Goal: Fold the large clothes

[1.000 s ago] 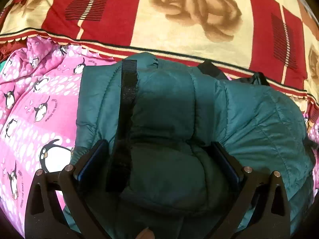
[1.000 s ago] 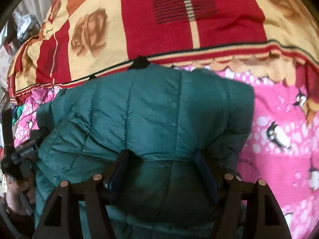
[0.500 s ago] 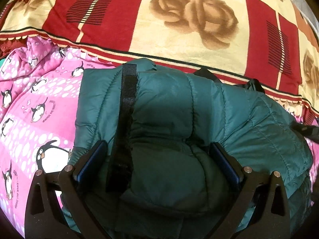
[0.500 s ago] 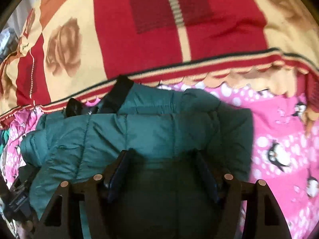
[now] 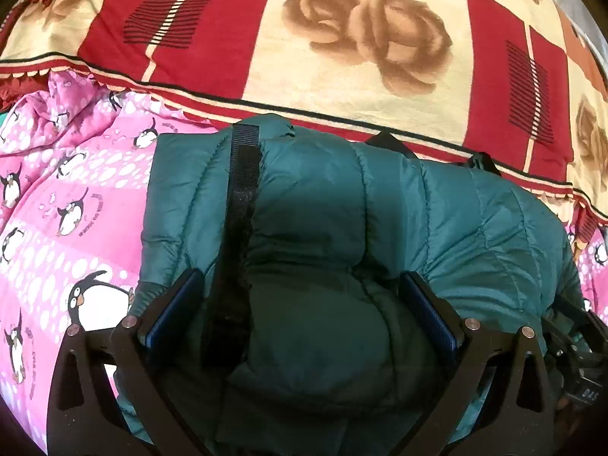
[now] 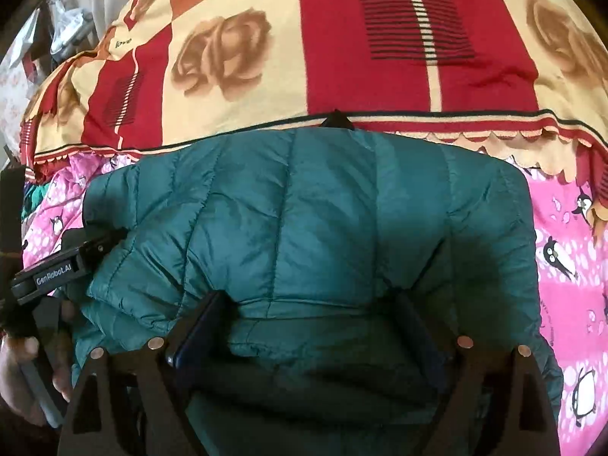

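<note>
A dark teal quilted puffer jacket (image 5: 437, 220) lies bunched on a bed, with a black velcro strip (image 5: 241, 197) running down its left part. My left gripper (image 5: 300, 285) has its jaws wide around a thick fold of the jacket, which fills the gap between them. In the right wrist view the jacket (image 6: 304, 209) spreads across the middle. My right gripper (image 6: 307, 304) holds a thick fold of it between wide jaws the same way. The left gripper's body (image 6: 57, 266) shows at the jacket's left edge, held by a hand.
The jacket rests on a pink penguin-print sheet (image 5: 57, 209) (image 6: 570, 266). Behind it lies a red and cream rose-pattern blanket (image 5: 342, 38) (image 6: 342, 38). Clutter (image 6: 64, 26) sits at the far upper left beyond the bed.
The right wrist view swung: the jacket looked squashed and low half a second ago, now it spreads wide again. The left view shifted slightly; the grip on the fold is unchanged.
</note>
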`<control>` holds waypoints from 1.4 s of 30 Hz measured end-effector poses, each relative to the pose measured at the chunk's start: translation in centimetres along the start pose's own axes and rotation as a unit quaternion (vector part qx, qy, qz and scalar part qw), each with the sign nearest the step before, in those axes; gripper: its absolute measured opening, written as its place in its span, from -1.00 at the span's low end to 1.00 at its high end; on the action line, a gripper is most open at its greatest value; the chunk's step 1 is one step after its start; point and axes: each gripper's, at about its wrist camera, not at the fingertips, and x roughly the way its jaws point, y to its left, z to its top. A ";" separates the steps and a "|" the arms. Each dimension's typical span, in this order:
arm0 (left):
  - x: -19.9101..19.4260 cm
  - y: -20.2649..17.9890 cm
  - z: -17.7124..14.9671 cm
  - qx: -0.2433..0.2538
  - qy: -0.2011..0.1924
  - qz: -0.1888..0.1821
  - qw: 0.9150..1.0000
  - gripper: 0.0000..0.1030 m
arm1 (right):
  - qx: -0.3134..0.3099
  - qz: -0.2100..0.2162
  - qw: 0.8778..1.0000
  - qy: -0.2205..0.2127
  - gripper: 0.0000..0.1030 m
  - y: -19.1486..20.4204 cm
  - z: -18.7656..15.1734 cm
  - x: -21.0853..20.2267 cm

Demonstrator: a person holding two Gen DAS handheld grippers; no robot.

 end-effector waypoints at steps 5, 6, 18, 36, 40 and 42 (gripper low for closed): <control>0.0 -0.2 -0.3 0.006 -0.008 0.006 1.000 0.99 | 0.000 0.002 1.000 -0.014 0.74 0.0 -0.3 -0.5; -0.1 -0.3 -0.4 0.010 -0.011 0.010 1.000 0.99 | 0.003 0.007 1.000 -0.016 0.74 -0.3 -0.5 -0.6; -0.2 -0.3 -0.6 0.011 -0.027 0.012 1.000 0.99 | 0.008 0.015 1.000 -0.019 0.76 -0.4 -0.5 -0.2; -0.2 -0.2 -0.5 0.010 -0.026 0.009 1.000 0.99 | -0.009 -0.004 1.000 -0.024 0.76 0.1 -0.5 -0.4; -0.2 -0.2 -0.5 0.010 -0.026 0.009 1.000 0.99 | -0.005 0.001 1.000 -0.023 0.76 -0.1 -0.5 -0.3; -0.2 -0.2 -0.5 0.010 -0.026 0.009 1.000 0.99 | -0.002 0.004 1.000 -0.024 0.76 -0.2 -0.5 -0.3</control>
